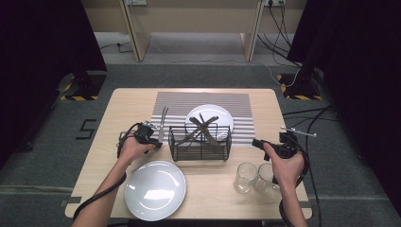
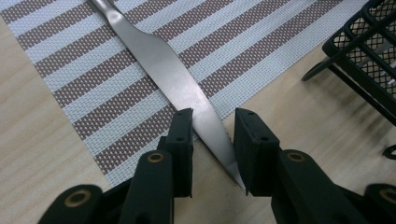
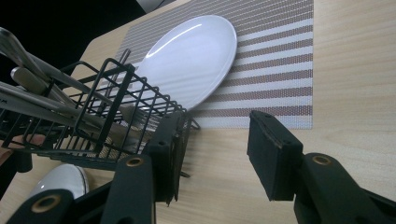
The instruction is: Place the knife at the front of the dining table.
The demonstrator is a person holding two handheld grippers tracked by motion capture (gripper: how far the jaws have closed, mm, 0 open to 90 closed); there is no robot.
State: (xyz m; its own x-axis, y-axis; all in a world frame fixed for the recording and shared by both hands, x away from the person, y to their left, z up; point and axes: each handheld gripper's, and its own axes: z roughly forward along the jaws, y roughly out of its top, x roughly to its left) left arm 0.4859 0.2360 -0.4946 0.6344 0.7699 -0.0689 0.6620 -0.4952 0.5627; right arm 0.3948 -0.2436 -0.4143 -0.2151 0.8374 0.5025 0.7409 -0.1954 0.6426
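Left gripper (image 2: 212, 140) jaws straddle knife (image 2: 173, 79) handle on placemat (image 2: 280, 51) left of wire basket (image 1: 200, 143), pads not visibly pressing. Right gripper (image 3: 217, 149) open, empty, right of basket. More cutlery (image 1: 203, 127) remains inside.

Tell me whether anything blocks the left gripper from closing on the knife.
Nothing visible does. The knife lies flat with its end between the open jaws of the left gripper, partly on the placemat, partly on the table. The basket stands off to the side.

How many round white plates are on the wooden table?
2: one round white plate on the striped placemat behind the black wire basket; another white plate near the front edge.
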